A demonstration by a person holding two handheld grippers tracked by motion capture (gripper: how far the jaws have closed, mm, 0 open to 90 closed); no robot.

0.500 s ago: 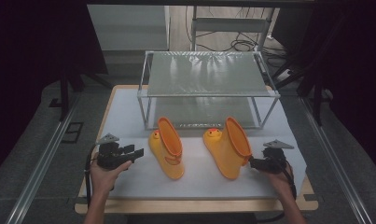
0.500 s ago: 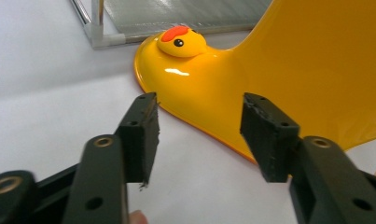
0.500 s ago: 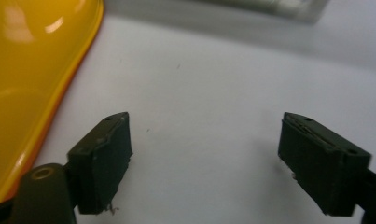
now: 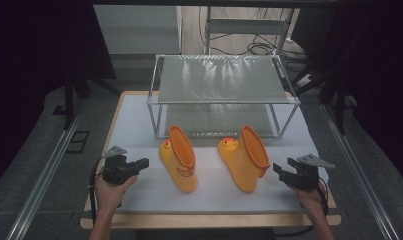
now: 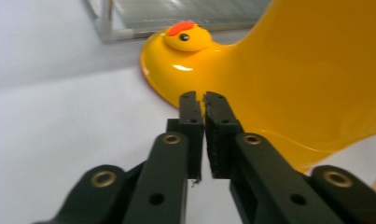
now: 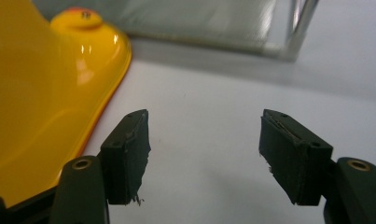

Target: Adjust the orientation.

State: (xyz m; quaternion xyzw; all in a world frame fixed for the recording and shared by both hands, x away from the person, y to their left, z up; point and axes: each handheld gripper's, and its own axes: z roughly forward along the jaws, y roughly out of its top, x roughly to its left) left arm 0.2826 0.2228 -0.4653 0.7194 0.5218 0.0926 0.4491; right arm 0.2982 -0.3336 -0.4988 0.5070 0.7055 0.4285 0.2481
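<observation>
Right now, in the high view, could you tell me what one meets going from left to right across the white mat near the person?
left gripper → left yellow boot → right yellow boot → right gripper

My left tool sits slightly nearer the left boot than half a second ago, its jaws closed and empty. My right tool has edged in toward the right boot, jaws spread apart.
</observation>
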